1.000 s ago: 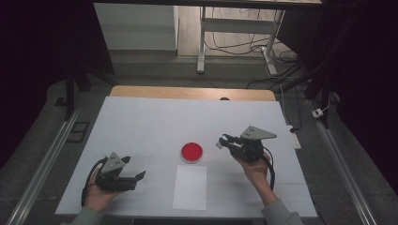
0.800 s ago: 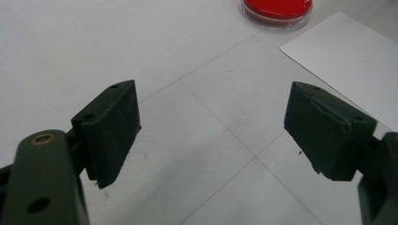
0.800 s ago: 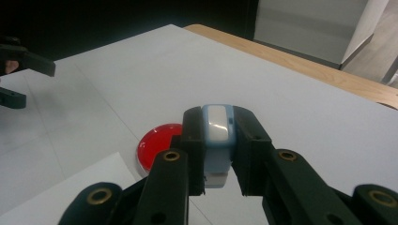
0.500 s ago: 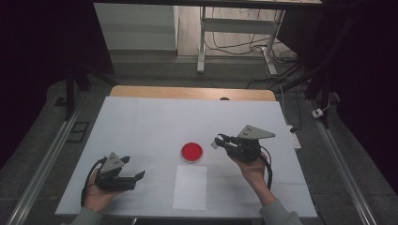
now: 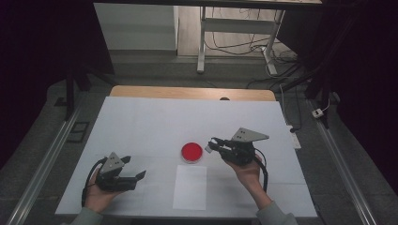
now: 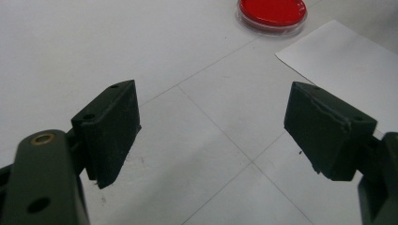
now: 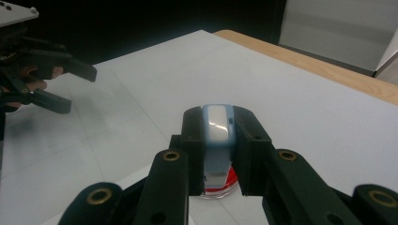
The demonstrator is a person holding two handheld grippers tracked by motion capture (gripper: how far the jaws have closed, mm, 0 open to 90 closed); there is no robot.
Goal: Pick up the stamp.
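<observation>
My right tool (image 7: 218,154) is clamped on a small blue-white object (image 7: 217,126), above the red dish (image 5: 192,152); placing remains. Left tool (image 6: 230,126) gapes empty nearby.

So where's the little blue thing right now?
The little blue thing is pinched between the jaws of the right hand-held gripper, held just above the red dish near the middle of the white table.

The right claw (image 5: 212,144), clamped on a small blue-and-white block (image 7: 217,129), has drifted closer to the red dish (image 5: 192,152).
</observation>
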